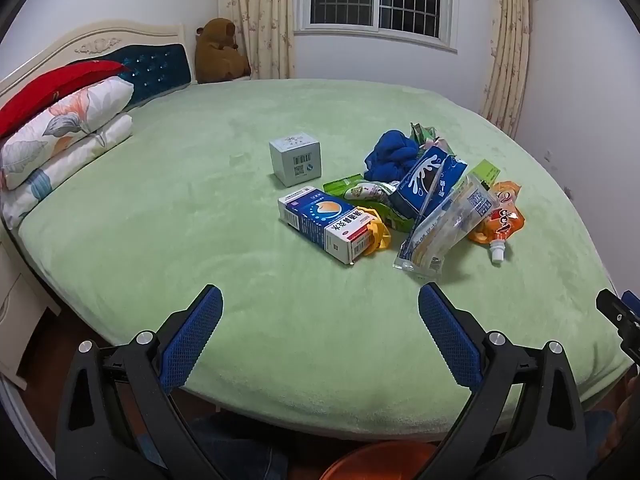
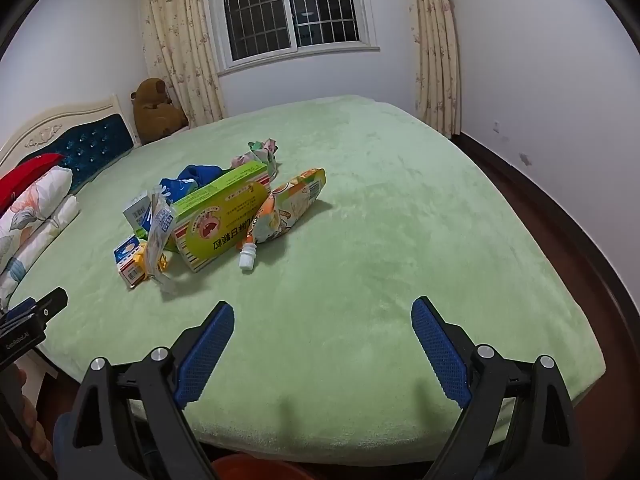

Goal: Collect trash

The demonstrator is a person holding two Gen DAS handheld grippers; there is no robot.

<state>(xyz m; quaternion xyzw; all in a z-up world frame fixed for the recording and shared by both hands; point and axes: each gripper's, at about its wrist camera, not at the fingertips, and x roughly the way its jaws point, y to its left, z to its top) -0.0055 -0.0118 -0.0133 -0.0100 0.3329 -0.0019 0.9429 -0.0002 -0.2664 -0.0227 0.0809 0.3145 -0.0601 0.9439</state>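
i held both grippers, left (image 1: 320,296) & right (image 2: 323,307), jaws apart, at bed's (image 1: 200,200) near edge; trash pile (image 1: 420,196) mid-bed.

A heap of trash sits on the green bedspread: a blue-and-white medicine carton (image 1: 326,224) lying flat, a small grey cube box (image 1: 295,158) standing apart, a clear plastic pouch (image 1: 444,228) leaning on a blue milk carton (image 1: 424,178), an orange spouted drink pouch (image 1: 500,220), and a green box (image 2: 222,216).

Four boxes (image 1: 331,224), three pouches (image 1: 500,220)
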